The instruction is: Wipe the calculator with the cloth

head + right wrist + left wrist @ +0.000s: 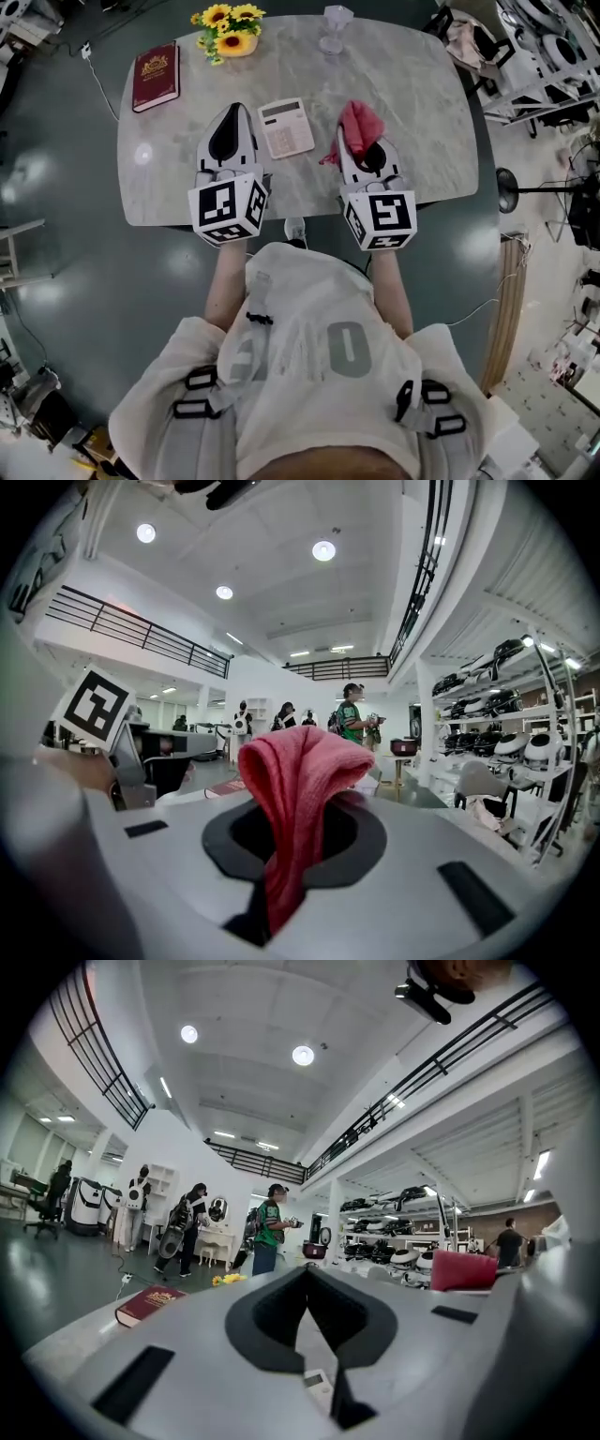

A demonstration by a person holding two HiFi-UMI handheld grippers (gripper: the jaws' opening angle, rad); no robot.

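Right gripper, fingers clamped on the cloth, should swing its loose fold left and down onto the calculator lying on the counter between both grippers, pressing lightly, while the left gripper, fingers shut and empty, could steady the calculator's edge.

Most of the calculator hidden behind the left gripper, book title too small to read, lower end of cloth buried between jaws

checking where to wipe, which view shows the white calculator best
Head view: the white rectangular calculator lies whole, seen from above. Left gripper view catches only a sliver; right gripper view shows none.
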